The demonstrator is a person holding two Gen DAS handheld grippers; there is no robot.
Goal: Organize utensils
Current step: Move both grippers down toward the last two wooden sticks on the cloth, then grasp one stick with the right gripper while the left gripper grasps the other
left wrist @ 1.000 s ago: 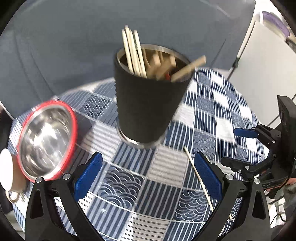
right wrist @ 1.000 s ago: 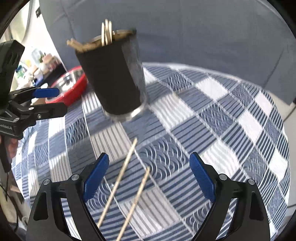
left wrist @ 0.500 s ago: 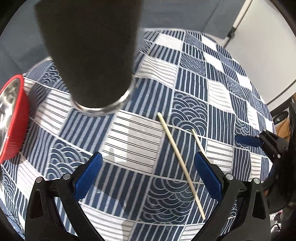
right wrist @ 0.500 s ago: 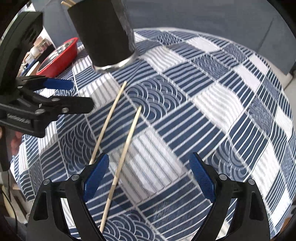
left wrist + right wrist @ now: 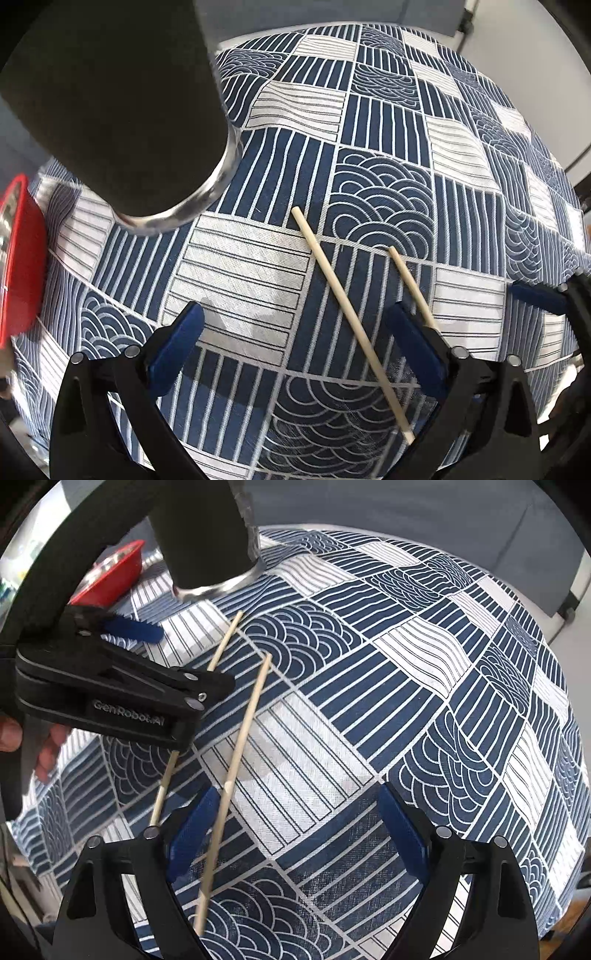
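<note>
Hovering wide-jawed and empty, the left gripper point(image 5: 293, 338) straddles one pale wooden chopstick point(image 5: 351, 319); the right gripper point(image 5: 295, 825), closing, holds nothing; black cylindrical holder point(image 5: 118, 107) far left.

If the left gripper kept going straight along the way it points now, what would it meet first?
Probably the patterned tablecloth: the left gripper points steeply down at bare cloth. The nearer chopstick lies inside its right finger, so that might be touched too; depth is unclear.

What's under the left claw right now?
Under the left claw, seen from the right camera, one chopstick crosses the patterned tablecloth; its middle is covered. The second chopstick lies just beside it, uncovered.
</note>
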